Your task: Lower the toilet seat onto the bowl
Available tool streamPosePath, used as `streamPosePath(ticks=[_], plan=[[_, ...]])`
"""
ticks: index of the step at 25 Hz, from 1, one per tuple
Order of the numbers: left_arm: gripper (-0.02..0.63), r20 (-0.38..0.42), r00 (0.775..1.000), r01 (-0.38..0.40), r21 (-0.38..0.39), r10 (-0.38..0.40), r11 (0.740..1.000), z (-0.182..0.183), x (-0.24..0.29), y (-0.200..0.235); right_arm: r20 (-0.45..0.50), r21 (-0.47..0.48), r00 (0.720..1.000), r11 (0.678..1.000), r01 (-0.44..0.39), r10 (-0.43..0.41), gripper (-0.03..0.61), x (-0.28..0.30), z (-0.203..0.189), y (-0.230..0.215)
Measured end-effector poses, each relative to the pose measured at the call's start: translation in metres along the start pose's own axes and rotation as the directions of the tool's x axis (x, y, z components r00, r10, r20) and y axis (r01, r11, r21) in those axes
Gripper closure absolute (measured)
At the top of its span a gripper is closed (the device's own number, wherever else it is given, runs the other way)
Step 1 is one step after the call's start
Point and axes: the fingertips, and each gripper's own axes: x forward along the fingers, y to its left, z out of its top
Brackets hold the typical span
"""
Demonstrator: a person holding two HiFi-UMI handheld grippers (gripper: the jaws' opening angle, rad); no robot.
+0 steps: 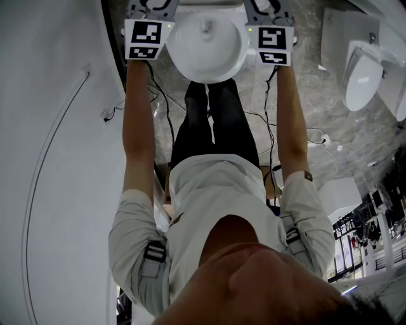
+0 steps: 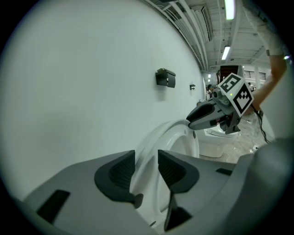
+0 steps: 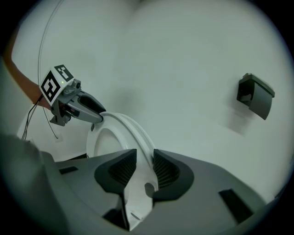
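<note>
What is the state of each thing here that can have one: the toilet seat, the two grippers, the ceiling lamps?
Toilet seat: raised, upright, not lowered.
Left gripper: jaws around the seat's rim; pressing or not, unclear.
Right gripper: jaws around the seat's opposite rim; pressing unclear.
Ceiling lamps: lit.

Both forearms, the left [image 1: 138,127] and the right [image 1: 293,127], stretch straight toward 12 o'clock in the head view. The left gripper [image 2: 146,170] sits at 11 o'clock and the right gripper [image 3: 140,167] at 1 o'clock. Each tilts slightly downward, with its jaws parted and loosely straddling the rim of the toilet seat [image 2: 181,135].
</note>
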Motion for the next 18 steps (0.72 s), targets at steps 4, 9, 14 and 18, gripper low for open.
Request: streamPosePath(ticks=[4, 9, 14, 18], plan=[[0.446, -0.002, 1.0, 0.001, 0.001, -0.001, 1.0, -0.001, -0.002, -0.007, 0.009, 0.014, 1.0, 1.0, 0.011, -0.011, 0.463, -0.009, -0.004, 0.001], [0.448, 0.009, 1.0, 0.011, -0.014, -0.011, 1.0, -0.003, -0.017, -0.015, 0.007, 0.019, 1.0, 1.0, 0.025, -0.025, 0.483, -0.026, -0.005, 0.009], [0.451, 0.019, 0.999, 0.042, -0.017, -0.041, 0.999, -0.009, -0.029, -0.028, 0.003, 0.027, 0.999, 0.999, 0.042, -0.043, 0.483, -0.04, -0.013, 0.019], [0.451, 0.026, 0.997, 0.068, -0.02, -0.068, 0.997, -0.011, -0.04, -0.038, -0.001, 0.036, 0.999, 0.998, 0.054, -0.054, 0.483, -0.053, -0.017, 0.027]])
